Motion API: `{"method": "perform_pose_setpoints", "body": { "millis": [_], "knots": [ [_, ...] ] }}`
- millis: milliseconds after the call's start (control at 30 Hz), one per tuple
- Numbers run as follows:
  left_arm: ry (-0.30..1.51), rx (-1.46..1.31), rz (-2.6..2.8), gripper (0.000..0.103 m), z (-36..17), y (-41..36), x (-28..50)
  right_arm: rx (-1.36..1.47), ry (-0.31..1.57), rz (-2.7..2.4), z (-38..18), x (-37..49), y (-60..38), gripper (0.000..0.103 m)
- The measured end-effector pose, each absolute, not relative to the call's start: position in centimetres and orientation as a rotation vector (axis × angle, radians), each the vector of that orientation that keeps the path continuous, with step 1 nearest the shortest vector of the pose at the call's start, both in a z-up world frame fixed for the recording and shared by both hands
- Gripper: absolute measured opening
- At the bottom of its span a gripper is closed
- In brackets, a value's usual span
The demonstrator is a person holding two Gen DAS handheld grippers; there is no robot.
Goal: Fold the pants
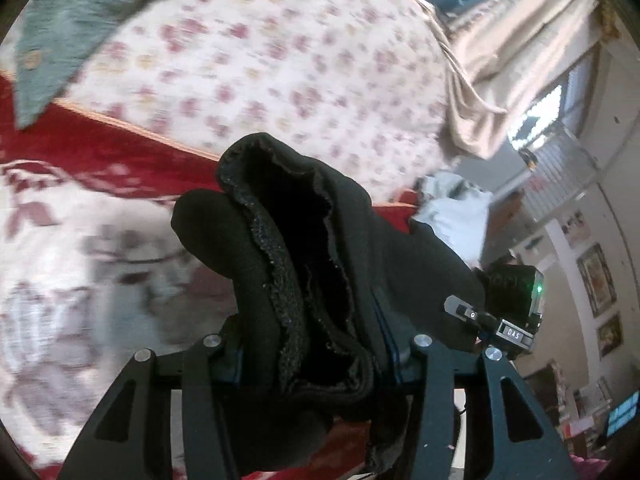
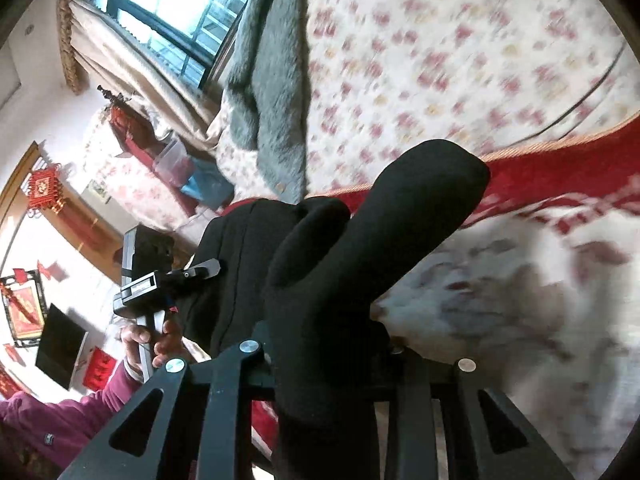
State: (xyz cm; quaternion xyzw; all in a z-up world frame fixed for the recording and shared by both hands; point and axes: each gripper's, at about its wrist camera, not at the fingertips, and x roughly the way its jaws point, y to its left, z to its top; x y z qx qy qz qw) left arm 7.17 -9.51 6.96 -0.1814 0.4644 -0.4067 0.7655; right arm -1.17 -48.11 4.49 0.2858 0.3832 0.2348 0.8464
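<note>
Black pants (image 1: 320, 280) bunched and lifted above the bed (image 1: 280, 60), clamped in both tongs. Left tongs (image 1: 316, 360) pinching the open, frayed-edged end of the fabric. Right tongs (image 2: 332, 360) pinching a thick fold, cloth rolls sticking up past the fingers. Floral sheet and red blanket (image 2: 540, 176) below, blurred. Grey fluffy garment (image 2: 272, 80) lying on bed, well apart from pants. Hand (image 2: 160, 344) in magenta sleeve gripping left handle.

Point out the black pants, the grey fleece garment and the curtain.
black pants (image 1: 304, 264), left wrist view, bunched hem edge.
grey fleece garment (image 2: 272, 92), right wrist view, fuzzy middle.
curtain (image 1: 520, 44), left wrist view, beige folds.
</note>
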Motion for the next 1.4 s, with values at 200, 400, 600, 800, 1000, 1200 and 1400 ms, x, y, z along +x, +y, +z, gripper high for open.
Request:
{"method": "perform_pose_setpoints", "body": {
  "millis": [200, 400, 600, 800, 1000, 1200, 1400],
  "knots": [
    [1.085, -0.378, -0.944, 0.049, 4.2, -17.4, 6.0, 0.594, 0.848, 0.365, 5.0, -4.6, -54.6, 0.028],
    [1.118, -0.243, -0.833, 0.059, -0.6, -20.9, 4.8, 0.567, 1.03, 0.168, -1.2, -5.8, -57.5, 0.037],
    [1.046, -0.149, -0.723, 0.096, -0.4, -19.7, 3.8, 0.46, 1.033, -0.147, -0.9, -7.1, -58.4, 0.085],
    [0.844, 0.008, -0.589, 0.1, 3.2, -19.7, 1.0, 0.379, 0.913, -0.188, 4.5, -9.2, -55.1, 0.087],
    [0.767, 0.005, -0.559, 0.1, 5.3, -20.5, -1.8, 0.347, 0.807, -0.198, 6.6, -10.6, -49.5, 0.09],
    [0.718, 0.039, -0.548, 0.1, 6.2, -22.0, -4.4, 0.375, 0.782, -0.243, 5.7, -11.3, -47.2, 0.091],
    [0.704, 0.084, -0.552, 0.1, 6.1, -23.8, -6.1, 0.39, 0.779, -0.269, 5.2, -12.1, -47.2, 0.092]
  ]
}}
